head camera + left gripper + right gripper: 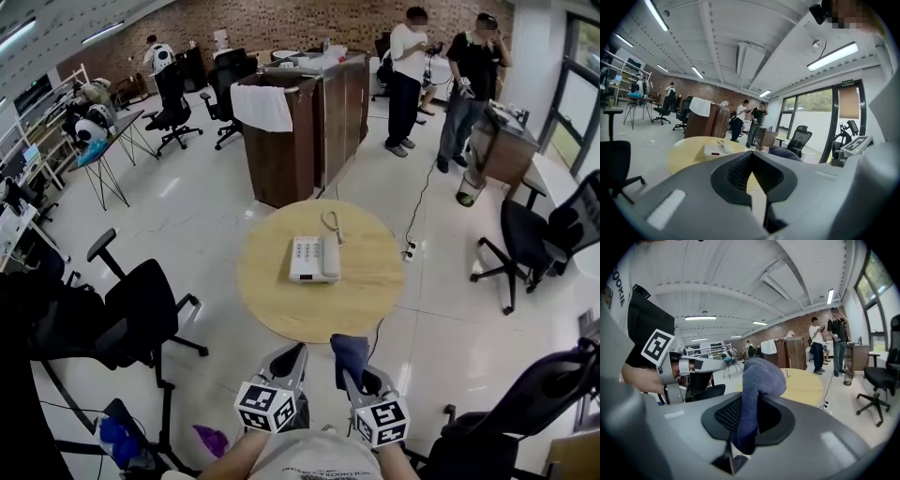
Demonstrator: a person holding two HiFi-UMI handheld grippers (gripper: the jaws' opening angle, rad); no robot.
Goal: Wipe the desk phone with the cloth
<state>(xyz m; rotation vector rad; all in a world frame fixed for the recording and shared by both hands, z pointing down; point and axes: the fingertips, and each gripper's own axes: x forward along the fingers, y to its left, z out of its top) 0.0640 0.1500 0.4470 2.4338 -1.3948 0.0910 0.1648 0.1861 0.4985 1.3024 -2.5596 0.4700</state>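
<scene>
Beyond the desk phone (313, 259), wooden cabinet (300, 141).

White desk phone (314, 259) on table, blue cloth (757, 390) gripped

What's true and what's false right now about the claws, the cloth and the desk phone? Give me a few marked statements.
1. The right claw is shut on the blue cloth. True.
2. The left claw holds a second cloth. False: it is shut and empty.
3. The blue cloth is touching the desk phone. False: it hangs apart from the phone, by the near edge of the round table.
4. The handset lies on the desk phone. True.
</scene>
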